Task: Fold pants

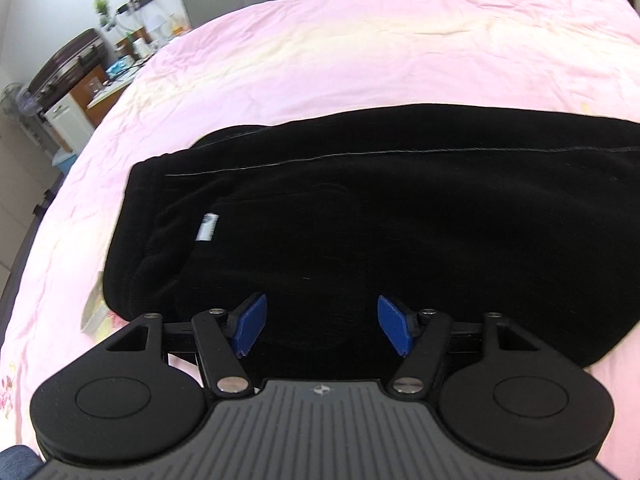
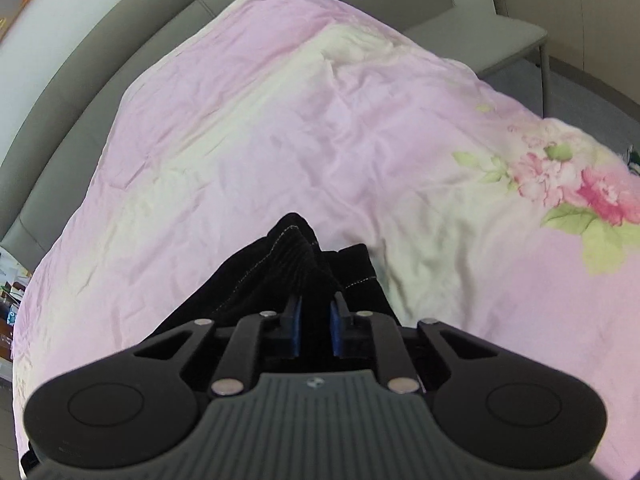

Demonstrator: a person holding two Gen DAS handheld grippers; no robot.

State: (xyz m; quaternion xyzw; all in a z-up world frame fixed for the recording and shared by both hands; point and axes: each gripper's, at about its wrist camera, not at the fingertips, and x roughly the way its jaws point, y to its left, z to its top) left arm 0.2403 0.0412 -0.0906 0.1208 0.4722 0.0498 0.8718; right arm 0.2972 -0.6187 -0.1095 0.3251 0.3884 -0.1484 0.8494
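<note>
The black pants [image 1: 360, 208] lie across the middle of the left wrist view on the pink bedspread [image 1: 320, 52], long axis running left to right, waistband end at the left. The left gripper [image 1: 318, 326] hangs just over their near edge, spread wide and gripping nothing. In the right wrist view the right gripper [image 2: 314, 326] is pinched on a bunched ribbed end of the pants [image 2: 296, 264], so it seems the readier hand; no containers show on the bed.

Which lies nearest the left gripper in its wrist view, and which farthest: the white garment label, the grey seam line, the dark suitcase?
From the left gripper:
1. White garment label on the black pants, up-left of the fingers.
2. Grey seam line, crossing the pants higher up.
3. Dark suitcase, beyond the bed, far upper left.
</note>
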